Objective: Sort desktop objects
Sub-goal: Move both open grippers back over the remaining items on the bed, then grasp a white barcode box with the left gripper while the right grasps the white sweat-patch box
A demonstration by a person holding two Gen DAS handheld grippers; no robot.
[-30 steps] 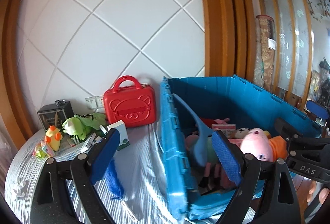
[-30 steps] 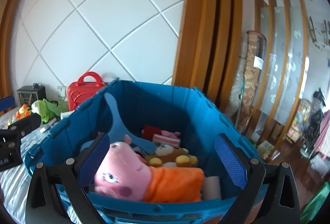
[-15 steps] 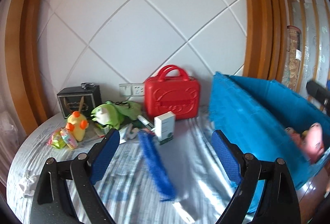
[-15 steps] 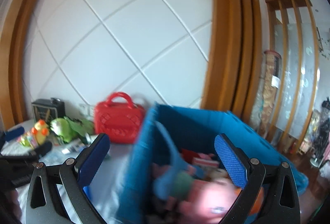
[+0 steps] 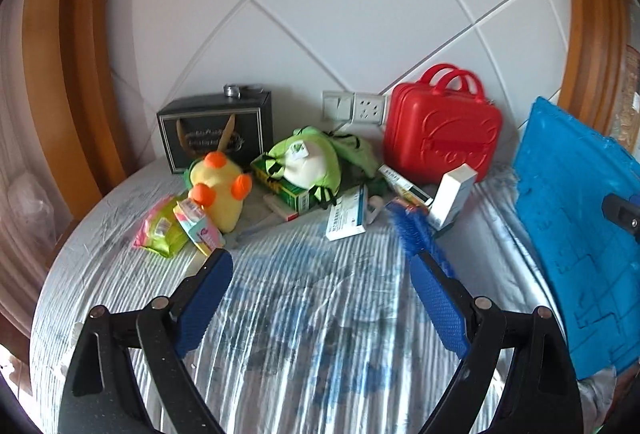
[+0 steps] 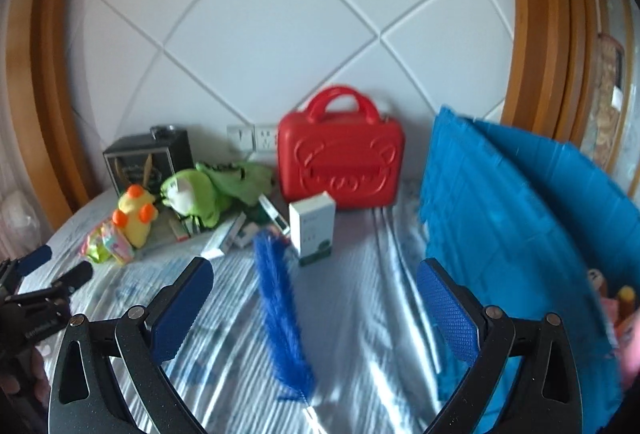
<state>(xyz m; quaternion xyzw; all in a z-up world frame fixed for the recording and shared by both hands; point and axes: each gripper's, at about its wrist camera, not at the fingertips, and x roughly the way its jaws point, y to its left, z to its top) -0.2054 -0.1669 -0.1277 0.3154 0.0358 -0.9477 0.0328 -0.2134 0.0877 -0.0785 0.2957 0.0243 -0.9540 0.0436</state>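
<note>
Feather (image 6: 280, 310): one, blue, flat on the bench between the white box (image 6: 313, 230) and the blue crate (image 6: 520, 234); likely light, limp, best pinched at the quill.
Plush toys: two, yellow (image 5: 218, 190) and green (image 5: 310, 162).
Left gripper (image 5: 320, 298): fingers apart, empty.
Right gripper (image 6: 316, 308): fingers apart, empty.

Lots of colour here: a glossy red hard-shell case (image 6: 340, 162) embossed with a bear face, a bright blue plastic crate (image 6: 512, 210), and a royal-blue fluffy feather (image 6: 280, 310) lying on a silvery-white striped tablecloth (image 5: 320, 314). There's also a yellow plush duck (image 5: 218, 190) with orange feet, a lime-green plush frog (image 5: 312, 164) with a white belly, a white carton with a green base (image 6: 314, 228), and a black box with gold trim (image 5: 216, 132).
</note>
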